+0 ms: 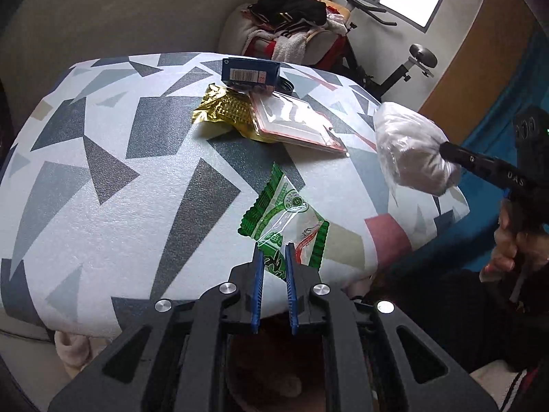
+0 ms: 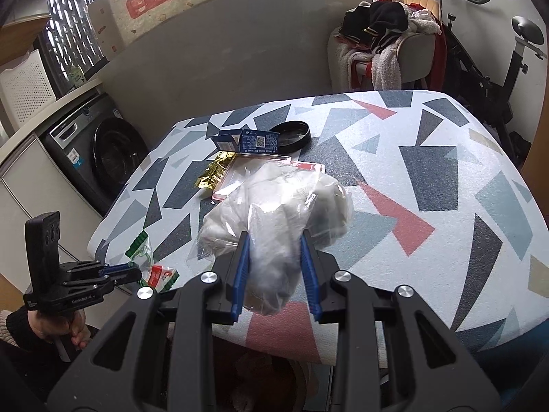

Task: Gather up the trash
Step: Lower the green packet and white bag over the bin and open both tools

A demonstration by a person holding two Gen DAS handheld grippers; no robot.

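My left gripper (image 1: 274, 252) is shut on the near end of a green and clear plastic wrapper (image 1: 283, 216), held just above the patterned table (image 1: 103, 189). In the right wrist view the same gripper (image 2: 132, 273) sits at the table's left corner with the wrapper (image 2: 161, 276). My right gripper (image 2: 276, 240) is shut on a clear plastic bag stuffed with white tissue (image 2: 274, 202), lifted over the table; from the left wrist view that bag (image 1: 408, 147) hangs at the right edge on the right gripper's fingers (image 1: 459, 156).
Farther back on the table lie a gold foil wrapper (image 1: 223, 111), a clear plastic tray with a red rim (image 1: 295, 123), a blue carton (image 1: 248, 72) and a black lid (image 2: 291, 134). A chair piled with clothes (image 2: 387, 41), an exercise bike and a washing machine (image 2: 99, 151) stand around it.
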